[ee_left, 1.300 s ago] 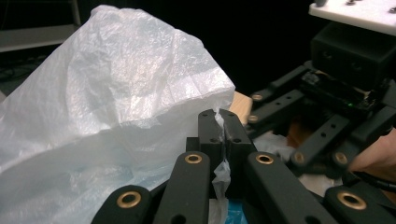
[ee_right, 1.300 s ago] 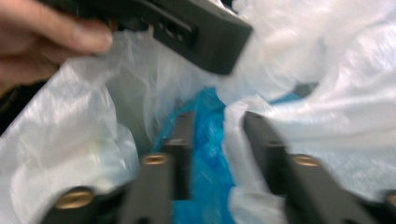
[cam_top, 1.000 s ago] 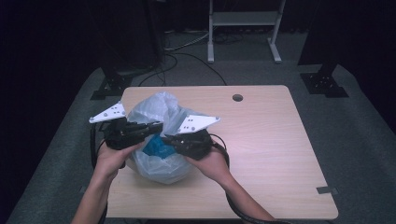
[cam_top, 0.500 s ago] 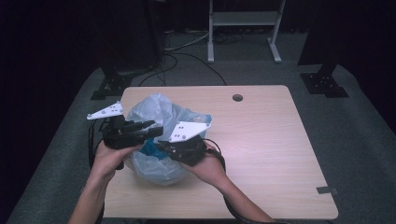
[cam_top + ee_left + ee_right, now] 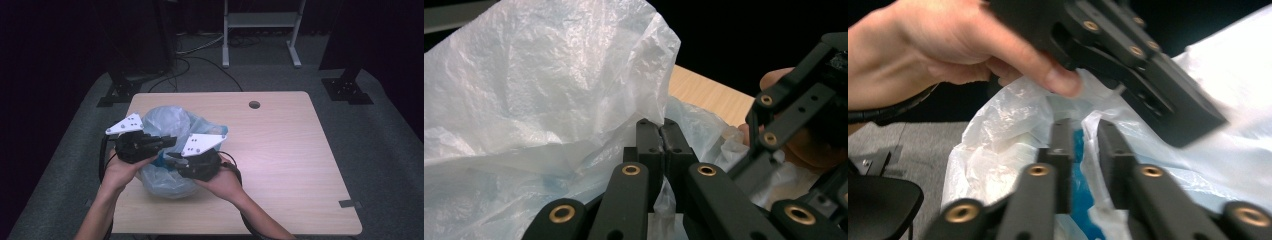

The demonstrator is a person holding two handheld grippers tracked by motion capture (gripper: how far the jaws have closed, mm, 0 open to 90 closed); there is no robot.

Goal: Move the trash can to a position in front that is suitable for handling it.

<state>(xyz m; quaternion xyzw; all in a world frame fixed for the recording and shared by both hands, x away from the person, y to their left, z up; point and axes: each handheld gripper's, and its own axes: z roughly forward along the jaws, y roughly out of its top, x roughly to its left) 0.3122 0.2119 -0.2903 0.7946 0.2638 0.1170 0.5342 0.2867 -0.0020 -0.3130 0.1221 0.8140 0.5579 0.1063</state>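
A dark room is surrounding a light wooden bench [image 5: 280,150], with cables and metal stands on the grey floor behind it. On the near left part of the bench a thin translucent plastic bag [image 5: 170,125] is sitting, puffed up, with something blue inside it.

The left gripper [image 5: 662,131] is pinching a fold of the bag's upper edge; its fingers are closed fully on the film. The right gripper [image 5: 1083,150] has just been opening: its fingers are standing a little apart, with a strip of film and the blue content between them, and I cannot tell if the pads are pressing on anything.

The step in hand seems to be working the mouth of the bag, either opening it or gathering it.

To do it well, the left gripper should be keeping its pinch steady, because this film is slippery and is tearing easily. The right gripper should be taking only one layer of the opposite edge, not the blue thing below, and pulling slowly, away from the left one.
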